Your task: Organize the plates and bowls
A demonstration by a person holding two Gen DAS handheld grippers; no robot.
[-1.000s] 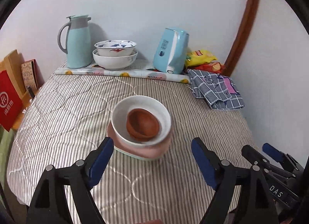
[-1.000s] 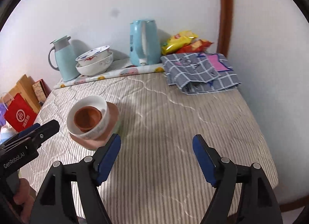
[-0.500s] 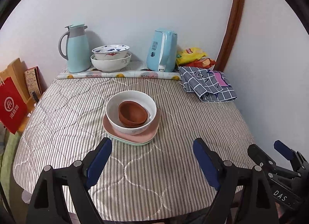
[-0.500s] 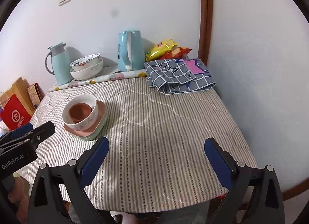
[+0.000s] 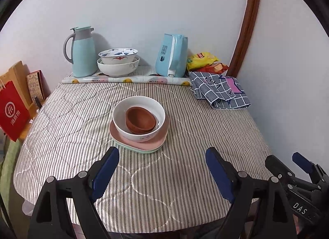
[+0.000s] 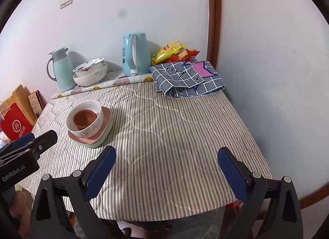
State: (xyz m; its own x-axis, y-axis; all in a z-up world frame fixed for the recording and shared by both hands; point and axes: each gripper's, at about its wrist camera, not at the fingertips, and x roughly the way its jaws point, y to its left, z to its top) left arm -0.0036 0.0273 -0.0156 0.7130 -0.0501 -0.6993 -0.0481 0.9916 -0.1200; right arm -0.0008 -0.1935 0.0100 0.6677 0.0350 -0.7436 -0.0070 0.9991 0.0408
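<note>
A table covered in a striped, quilted cloth stands in the corner of a pale-walled room, a brown wooden trim running up the corner. The left claw hangs over the near edge of the table with its blue-padded fingers spread wide and nothing between them. Straight ahead of it, a little beyond the fingertips and apart from them, sits the stack: a brown bowl nested inside a white bowl, which rests on a pink plate lying on a pale green plate. Farther ahead, against the wall, two more patterned bowls are stacked between a light blue jug on the left and a light blue kettle on the right, all behind a rolled sheet with a fruit print. Ahead and to the right of this claw lie a folded checked cloth and, behind it, snack bags. Off the table to the left stand a red paper bag and a brown one. The right claw is also spread wide and empty, over bare cloth near the table's front edge; from it the stack lies ahead and to the left, well clear of its fingers, and the left claw's tip shows at its far left.
</note>
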